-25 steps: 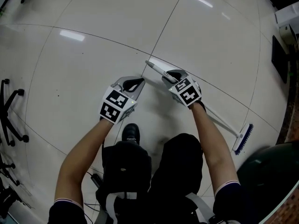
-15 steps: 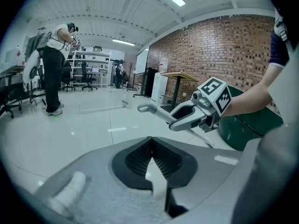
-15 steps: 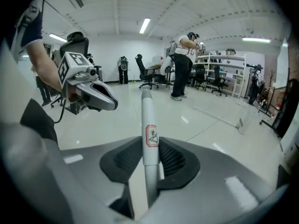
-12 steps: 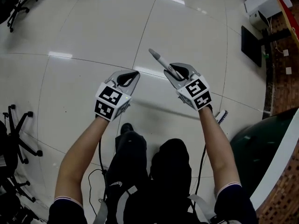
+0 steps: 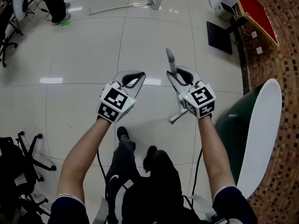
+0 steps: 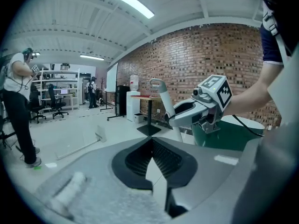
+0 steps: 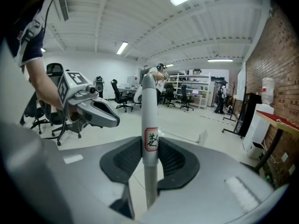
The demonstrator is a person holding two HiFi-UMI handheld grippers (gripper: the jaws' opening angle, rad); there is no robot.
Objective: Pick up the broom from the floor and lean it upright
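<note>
Right gripper [image 7: 149, 149]: 2 jaws pinch the broom [image 7: 148, 101] handle near its top.
Left gripper [image 6: 150, 141]: jaws pressed together, nothing between them.
Broom: near upright over the tiled floor [image 5: 93, 55].

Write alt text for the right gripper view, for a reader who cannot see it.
The right hand-held gripper is shut on the broom handle, which rises straight up between its jaws and bears a red-bordered label. The left hand-held gripper hangs at left, over a pale floor.
</note>
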